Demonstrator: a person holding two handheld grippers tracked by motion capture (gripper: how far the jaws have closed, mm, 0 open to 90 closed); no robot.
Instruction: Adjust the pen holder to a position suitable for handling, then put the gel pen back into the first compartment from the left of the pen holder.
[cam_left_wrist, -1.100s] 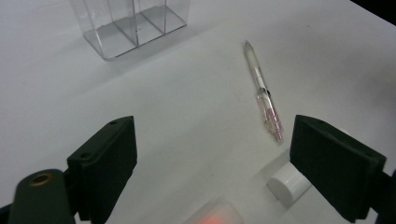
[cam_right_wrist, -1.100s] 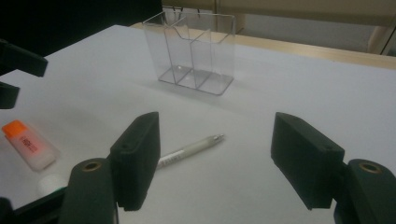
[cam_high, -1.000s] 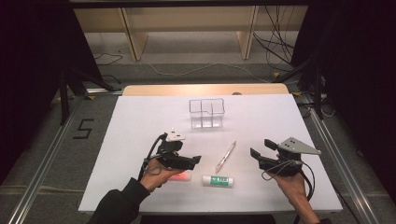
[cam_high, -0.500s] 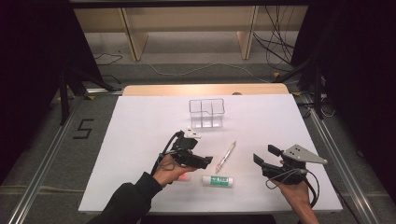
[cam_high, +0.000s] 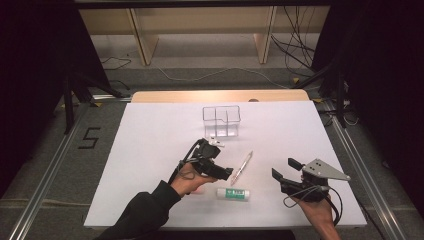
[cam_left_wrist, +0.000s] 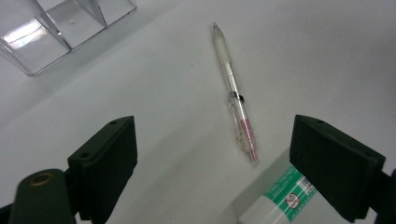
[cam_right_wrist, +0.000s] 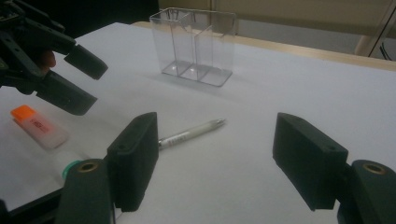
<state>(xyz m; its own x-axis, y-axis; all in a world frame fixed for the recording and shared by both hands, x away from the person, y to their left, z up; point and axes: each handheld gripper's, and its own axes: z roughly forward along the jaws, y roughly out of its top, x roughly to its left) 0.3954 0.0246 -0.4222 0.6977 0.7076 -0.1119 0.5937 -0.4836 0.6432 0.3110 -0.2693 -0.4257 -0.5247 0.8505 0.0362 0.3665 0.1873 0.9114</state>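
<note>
Clear organiser (cam_high: 221, 121) holds nothing yet; your left claw (cam_high: 226, 173), spread, hovers beside the pen (cam_high: 242, 167), your right claw (cam_high: 283, 170) spread too

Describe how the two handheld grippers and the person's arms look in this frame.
Both grippers are black with two blocky, flat-faced jaws. The left gripper trails a looping black cable, and its arm wears a dark long sleeve. The right gripper carries a grey three-cornered plate on top, with black cable curling below it; no sleeve shows at that wrist. Brass-coloured rings sit at the jaw bases in both gripper views.
</note>
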